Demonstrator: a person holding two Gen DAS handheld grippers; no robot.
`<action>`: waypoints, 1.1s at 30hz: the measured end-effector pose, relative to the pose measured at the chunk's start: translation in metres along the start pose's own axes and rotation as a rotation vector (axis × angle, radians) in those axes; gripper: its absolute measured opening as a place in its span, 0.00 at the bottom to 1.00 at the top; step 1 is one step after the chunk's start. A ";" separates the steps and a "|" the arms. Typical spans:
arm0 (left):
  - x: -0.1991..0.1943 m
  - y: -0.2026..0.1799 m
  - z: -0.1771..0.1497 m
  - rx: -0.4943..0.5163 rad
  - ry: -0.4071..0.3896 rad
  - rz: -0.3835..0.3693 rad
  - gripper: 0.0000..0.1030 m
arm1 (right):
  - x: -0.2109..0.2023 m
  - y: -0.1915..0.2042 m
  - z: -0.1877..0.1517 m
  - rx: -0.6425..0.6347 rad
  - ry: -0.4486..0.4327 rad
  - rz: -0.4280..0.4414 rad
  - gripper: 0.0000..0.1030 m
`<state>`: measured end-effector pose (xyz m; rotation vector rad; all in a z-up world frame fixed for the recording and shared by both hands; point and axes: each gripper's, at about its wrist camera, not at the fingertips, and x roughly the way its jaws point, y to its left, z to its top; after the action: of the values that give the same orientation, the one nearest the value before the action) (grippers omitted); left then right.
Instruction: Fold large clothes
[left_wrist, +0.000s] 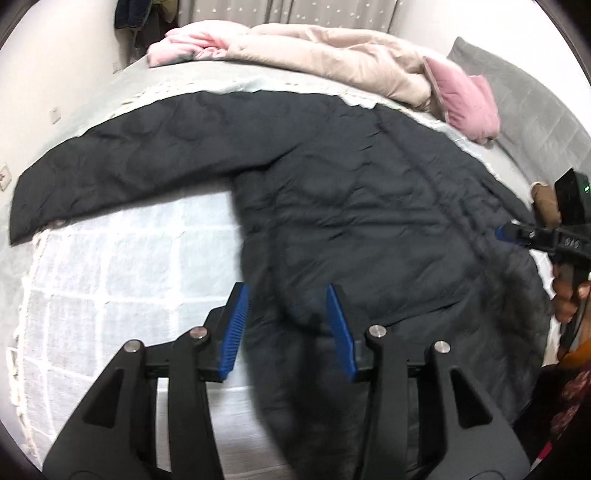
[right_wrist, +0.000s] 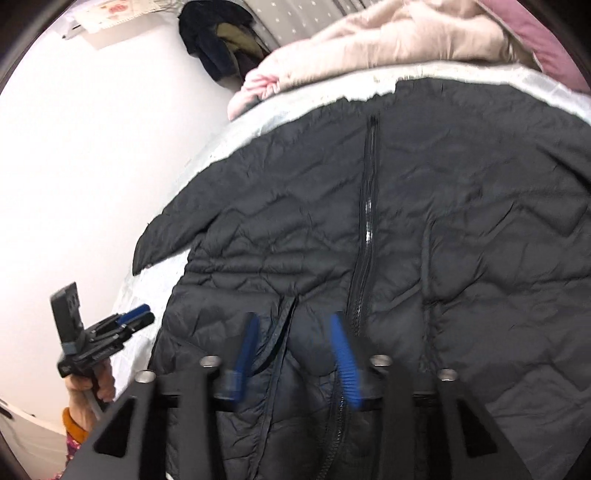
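A large black quilted jacket lies spread front-up on the bed, one sleeve stretched out to the left. Its zipper runs up the middle in the right wrist view. My left gripper is open, its blue pads above the jacket's near edge, with dark fabric between the jaws. My right gripper is open over the jacket's near end by the zipper; it also shows in the left wrist view at the jacket's right side. The left gripper shows in the right wrist view beside the jacket's left edge.
The jacket lies on a white checked bedspread. A beige quilt, pink cloth and a pink pillow are piled at the bed's far end. A grey pillow lies far right. Dark clothes hang by the wall.
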<state>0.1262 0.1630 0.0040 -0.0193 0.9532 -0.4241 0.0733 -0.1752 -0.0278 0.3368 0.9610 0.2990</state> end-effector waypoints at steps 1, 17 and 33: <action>0.001 -0.008 0.002 0.011 -0.002 -0.011 0.45 | -0.003 -0.002 0.001 0.010 -0.006 -0.002 0.49; 0.035 -0.124 0.004 0.234 0.200 0.009 0.67 | -0.079 -0.104 0.002 0.180 -0.163 -0.245 0.56; 0.100 -0.244 0.054 0.211 0.188 -0.179 0.80 | -0.143 -0.222 -0.020 0.474 -0.249 -0.146 0.68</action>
<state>0.1358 -0.1060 0.0060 0.1295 1.0913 -0.6997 0.0014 -0.4304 -0.0222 0.7157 0.7974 -0.1094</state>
